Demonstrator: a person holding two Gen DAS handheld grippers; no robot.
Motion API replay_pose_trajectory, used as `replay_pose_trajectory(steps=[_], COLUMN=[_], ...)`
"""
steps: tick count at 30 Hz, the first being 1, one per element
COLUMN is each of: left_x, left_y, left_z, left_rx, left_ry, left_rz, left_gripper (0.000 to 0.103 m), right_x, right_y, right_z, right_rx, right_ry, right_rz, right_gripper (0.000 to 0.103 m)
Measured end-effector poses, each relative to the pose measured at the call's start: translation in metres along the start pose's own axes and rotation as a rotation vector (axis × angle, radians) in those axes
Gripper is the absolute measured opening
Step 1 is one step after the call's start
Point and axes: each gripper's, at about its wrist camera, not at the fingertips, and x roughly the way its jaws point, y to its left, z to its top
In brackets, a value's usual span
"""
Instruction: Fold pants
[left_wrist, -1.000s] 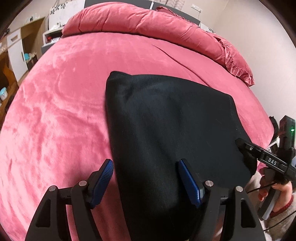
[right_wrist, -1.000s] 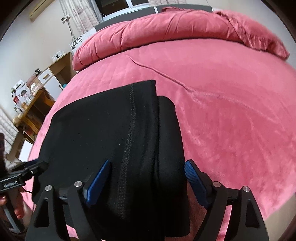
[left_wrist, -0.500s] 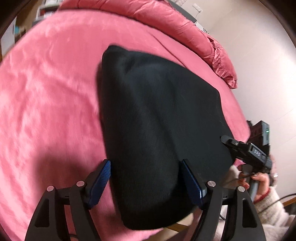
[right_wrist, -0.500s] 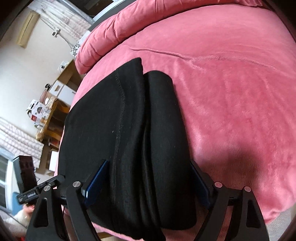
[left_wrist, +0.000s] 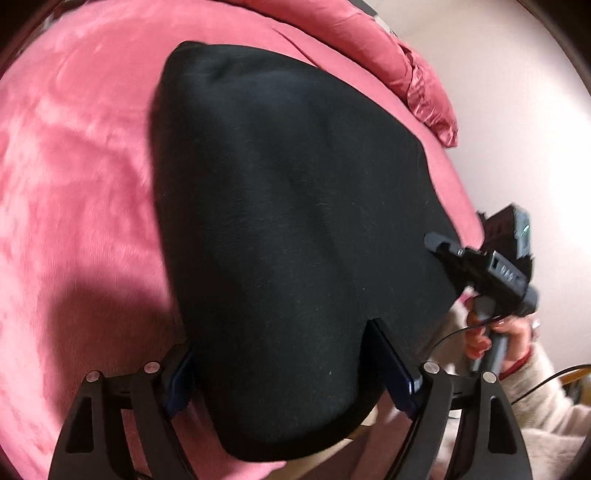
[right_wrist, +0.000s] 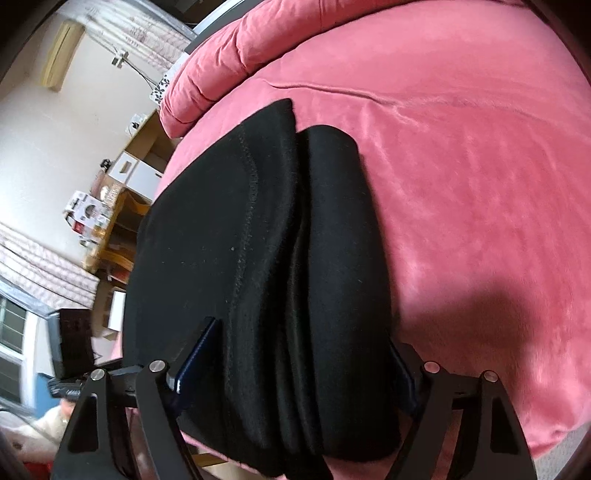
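Pants (left_wrist: 295, 221), black and folded into a thick stack, lie at the near edge of the pink bedspread (left_wrist: 74, 184); in the left wrist view the left gripper (left_wrist: 291, 363) has just been spreading its jaws, the stack's near corner between the blue pads, squeeze unclear. In the right wrist view the right gripper (right_wrist: 295, 365) has just been narrowing, straddling the layered edge of the pants (right_wrist: 258, 258), one pad hidden.

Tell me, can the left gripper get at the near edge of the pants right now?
Probably yes. The left gripper, jaws just opened wide, already straddles the near edge of the folded pants on the bed, and nothing lies between them.
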Motion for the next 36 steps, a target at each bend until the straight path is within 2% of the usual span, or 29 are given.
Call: replay_pose_trajectory(steps=[1, 2, 3, 5, 6, 9, 16, 21, 28, 32, 34, 35, 36], left_x=[-0.002, -0.004, -0.009, -0.023, -0.031, -0.046, -0.077, -0.090, -0.079, -0.055, -0.032, -0.024, -0.019], left_y=[-0.001, -0.003, -0.006, -0.016, -0.025, -0.038, -0.036, -0.019, 0.022, 0.051, 0.068, 0.074, 0.084], left_z=[-0.001, -0.002, -0.003, -0.004, -0.005, -0.001, 0.034, 0.078, 0.149, 0.184, 0.197, 0.198, 0.195], left_rx=[0.003, 0.007, 0.017, 0.063, 0.108, 0.164, 0.216, 0.263, 0.253, 0.209, 0.172, 0.159, 0.142], left_ry=[-0.007, -0.016, -0.028, -0.067, -0.092, -0.132, -0.240, -0.320, -0.396, -0.388, -0.355, -0.348, -0.375], left_rz=[0.010, 0.021, 0.033, 0.061, 0.084, 0.123, 0.207, 0.298, 0.372, 0.401, 0.412, 0.409, 0.396], left_gripper=[0.081, 0.073, 0.064, 0.054, 0.050, 0.047, 0.046, 0.046, 0.047, 0.047, 0.051, 0.059, 0.069], right_x=[0.000, -0.001, -0.003, -0.010, -0.014, -0.021, -0.024, 0.009, 0.064, 0.099, 0.118, 0.127, 0.132], right_y=[0.004, 0.006, 0.009, 0.018, 0.025, 0.045, 0.081, 0.106, 0.127, 0.127, 0.118, 0.110, 0.102], right_z=[0.000, 0.000, 0.000, -0.002, -0.003, -0.002, 0.028, 0.072, 0.146, 0.176, 0.182, 0.182, 0.180], right_rx=[-0.008, -0.019, -0.033, -0.088, -0.124, -0.218, -0.282, -0.336, -0.350, -0.323, -0.283, -0.261, -0.240], right_ry=[-0.008, -0.015, -0.023, -0.052, -0.064, -0.085, -0.184, -0.214, -0.253, -0.238, -0.204, -0.186, -0.191], right_rz=[-0.016, -0.027, -0.032, -0.050, -0.061, -0.102, -0.055, -0.029, -0.016, -0.041, -0.066, -0.080, -0.073], right_gripper=[0.079, 0.076, 0.070, 0.059, 0.055, 0.050, 0.049, 0.049, 0.049, 0.050, 0.051, 0.055, 0.060])
